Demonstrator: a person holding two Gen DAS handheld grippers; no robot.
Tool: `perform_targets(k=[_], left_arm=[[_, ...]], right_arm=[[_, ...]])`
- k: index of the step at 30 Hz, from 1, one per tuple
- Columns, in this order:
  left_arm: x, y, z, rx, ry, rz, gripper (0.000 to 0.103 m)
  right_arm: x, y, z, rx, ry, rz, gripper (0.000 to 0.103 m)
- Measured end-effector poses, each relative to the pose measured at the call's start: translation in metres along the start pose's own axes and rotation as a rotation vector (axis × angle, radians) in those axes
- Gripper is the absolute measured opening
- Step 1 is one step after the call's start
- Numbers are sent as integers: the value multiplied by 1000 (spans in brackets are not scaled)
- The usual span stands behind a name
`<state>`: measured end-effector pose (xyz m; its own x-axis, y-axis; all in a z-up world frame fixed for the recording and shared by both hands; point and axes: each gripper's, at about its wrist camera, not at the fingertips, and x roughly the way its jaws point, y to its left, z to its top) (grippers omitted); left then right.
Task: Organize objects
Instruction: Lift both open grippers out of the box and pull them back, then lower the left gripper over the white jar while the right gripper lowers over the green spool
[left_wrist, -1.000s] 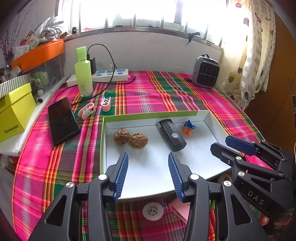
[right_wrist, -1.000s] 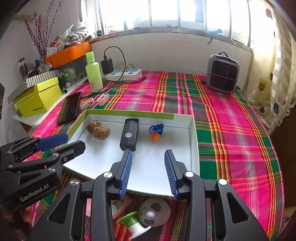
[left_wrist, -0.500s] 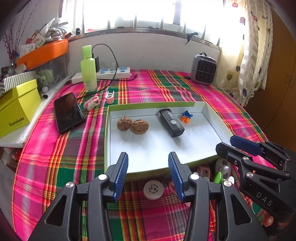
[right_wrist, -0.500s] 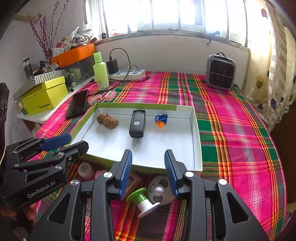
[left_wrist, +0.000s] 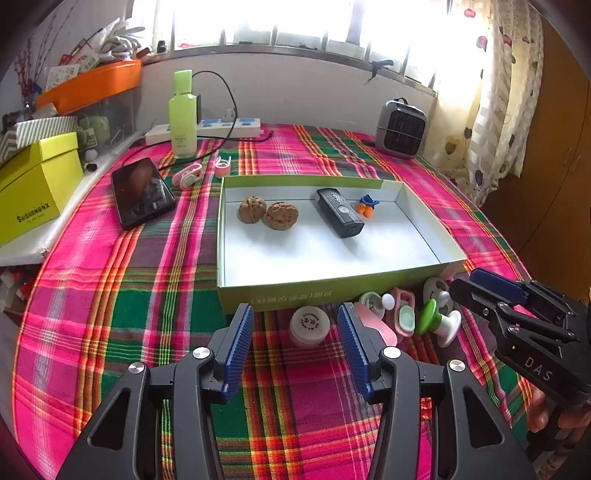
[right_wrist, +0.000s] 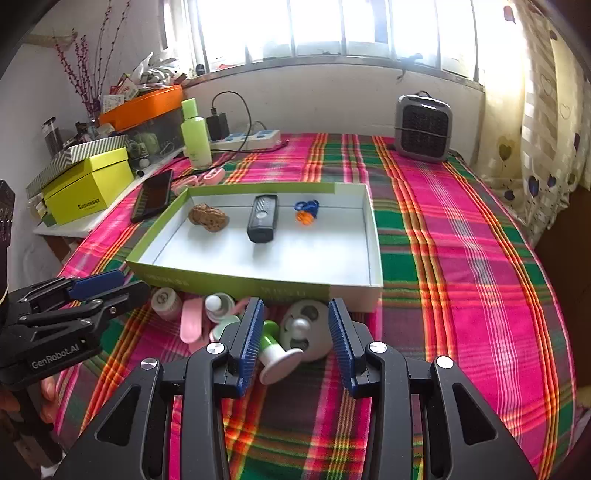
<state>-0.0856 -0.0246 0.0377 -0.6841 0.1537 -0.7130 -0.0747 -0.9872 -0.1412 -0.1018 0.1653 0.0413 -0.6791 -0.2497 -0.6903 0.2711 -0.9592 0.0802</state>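
Note:
A green-walled white tray (left_wrist: 325, 291) (right_wrist: 373, 236) holds two walnuts (left_wrist: 267, 213) (right_wrist: 207, 218), a black remote-like device (left_wrist: 339, 211) (right_wrist: 263, 218) and a small blue-orange toy (left_wrist: 367, 205) (right_wrist: 306, 211). In front of it lie a white round jar (left_wrist: 309, 325) (right_wrist: 166, 298), pink pieces (left_wrist: 376, 328) (right_wrist: 192, 325), a green-white spool (left_wrist: 439, 321) (right_wrist: 275, 350) and a grey-white round gadget (right_wrist: 306, 328). My left gripper (left_wrist: 295, 347) is open just before the jar. My right gripper (right_wrist: 295, 336) is open over the spool and gadget.
A phone (left_wrist: 142, 192), pink clips (left_wrist: 188, 175), a green bottle (left_wrist: 183, 114), a power strip (left_wrist: 236, 125), a small grey heater (left_wrist: 400, 129) and a yellow box (left_wrist: 37, 184) lie beyond and left of the tray. The plaid cloth's edge falls off right.
Both grippers have pulled back from over the tray toward me. The small items in front of the tray have come into full view. Both stay open.

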Motion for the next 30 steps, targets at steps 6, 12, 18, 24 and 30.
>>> perform_targets(k=[6, 12, 18, 24, 30], left_arm=[[9, 2, -8, -19, 44, -22, 47], [16, -1, -11, -30, 69, -40, 47], [23, 0, -12, -36, 88, -35, 48], [30, 0, -12, -34, 105, -34, 48], [32, 0, -11, -33, 100, -34, 48]], right_arm=[[-1, -10, -8, 30, 13, -10, 38], [1, -16, -13, 53, 24, -12, 38], [1, -15, -14, 53, 25, 18, 38], [3, -9, -16, 27, 34, 74, 38], [6, 0, -20, -10, 57, 120, 38]])
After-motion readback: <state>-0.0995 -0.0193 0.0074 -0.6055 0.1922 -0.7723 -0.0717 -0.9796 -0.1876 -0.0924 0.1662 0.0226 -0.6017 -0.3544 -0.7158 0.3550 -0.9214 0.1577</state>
